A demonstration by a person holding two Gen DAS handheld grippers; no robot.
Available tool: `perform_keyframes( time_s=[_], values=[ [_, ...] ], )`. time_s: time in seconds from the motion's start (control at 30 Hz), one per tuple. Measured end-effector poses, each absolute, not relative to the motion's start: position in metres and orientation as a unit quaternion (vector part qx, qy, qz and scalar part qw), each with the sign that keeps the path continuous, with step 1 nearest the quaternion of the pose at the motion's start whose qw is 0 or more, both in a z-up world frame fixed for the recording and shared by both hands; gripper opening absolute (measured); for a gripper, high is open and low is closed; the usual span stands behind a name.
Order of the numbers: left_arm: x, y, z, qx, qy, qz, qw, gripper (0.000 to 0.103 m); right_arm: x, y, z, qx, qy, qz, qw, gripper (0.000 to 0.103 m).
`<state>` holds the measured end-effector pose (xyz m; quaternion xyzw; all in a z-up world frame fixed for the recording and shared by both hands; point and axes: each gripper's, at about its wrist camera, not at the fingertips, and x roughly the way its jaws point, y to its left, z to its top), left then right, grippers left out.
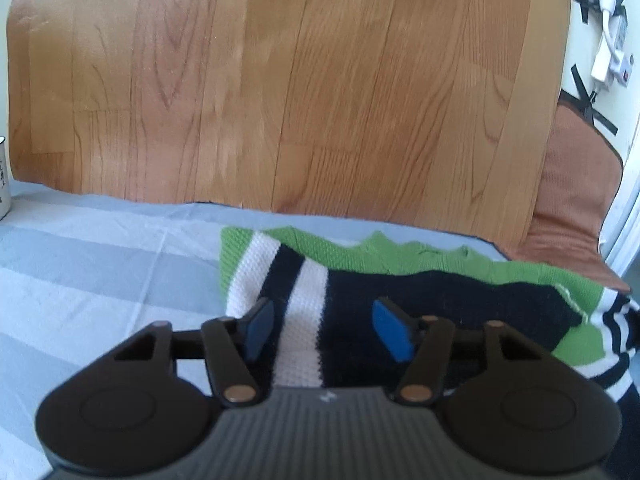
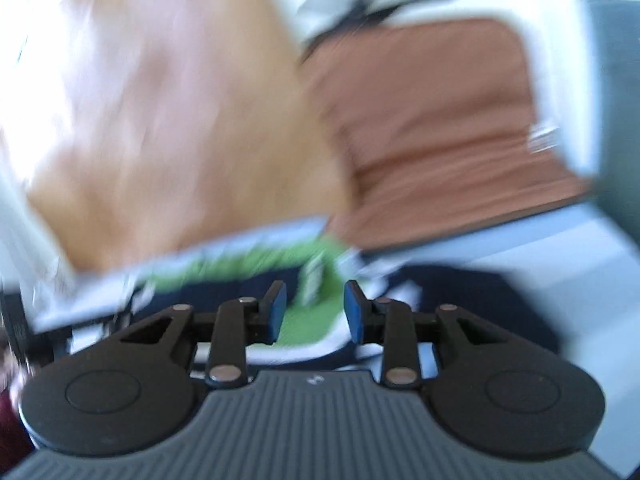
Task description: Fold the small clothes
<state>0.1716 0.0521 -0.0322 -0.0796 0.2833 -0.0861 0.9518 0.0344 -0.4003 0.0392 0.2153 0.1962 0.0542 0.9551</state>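
Observation:
A small knitted sweater [image 1: 400, 292], green with navy and white stripes, lies on a grey-blue checked cloth [image 1: 100, 264]. In the left wrist view my left gripper [image 1: 326, 330] is open just above the sweater's striped part, its blue pads [image 1: 260, 326] apart and empty. The right wrist view is blurred by motion. There my right gripper [image 2: 314, 310] is open above a green and white part of the sweater [image 2: 308, 320], with nothing between its pads.
A wooden floor [image 1: 280, 80] lies beyond the cloth's far edge. A brown cushion [image 1: 576, 192] sits at the right; it also shows in the right wrist view [image 2: 440, 128]. A white mug [image 1: 3, 176] stands at the left edge. Cables and a power strip [image 1: 612, 40] are at the far right.

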Motion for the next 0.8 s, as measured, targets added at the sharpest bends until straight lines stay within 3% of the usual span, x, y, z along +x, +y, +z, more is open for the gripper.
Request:
perform_keyframes(
  time_s=[0.2,0.37,0.43,0.5,0.63,0.67,0.7,0.73,0.8],
  values=[
    [0.173,0.051,-0.032,-0.082,0.291,-0.080,0.950,0.057,-0.017,-0.432,0.011,0.243,0.200,-0.030,0.949,0.043],
    [0.173,0.053,-0.033,-0.085,0.291,-0.081,0.949,0.058,-0.011,-0.411,0.001,0.186,0.220,-0.025,0.957,0.047],
    [0.173,0.052,-0.032,-0.084,0.291,-0.083,0.949,0.059,0.002,-0.399,0.006,0.149,0.222,-0.018,0.963,0.054],
    [0.173,0.052,-0.033,-0.084,0.292,-0.085,0.949,0.060,0.015,-0.388,0.007,0.114,0.226,-0.022,0.967,0.068],
    [0.174,0.052,-0.033,-0.086,0.295,-0.091,0.947,0.061,0.055,-0.381,-0.006,0.101,0.257,-0.039,0.960,0.071],
    [0.174,0.053,-0.033,-0.087,0.296,-0.093,0.947,0.061,0.063,-0.381,-0.012,0.095,0.268,-0.044,0.958,0.062],
    [0.175,0.054,-0.034,-0.089,0.297,-0.093,0.946,0.061,0.068,-0.383,-0.016,0.085,0.279,-0.049,0.955,0.019],
    [0.175,0.054,-0.034,-0.091,0.298,-0.094,0.946,0.061,0.068,-0.388,-0.018,0.087,0.287,-0.048,0.953,0.008],
    [0.175,0.055,-0.034,-0.096,0.300,-0.095,0.944,0.061,0.055,-0.410,-0.011,0.116,0.261,-0.062,0.956,0.008]
  ],
)
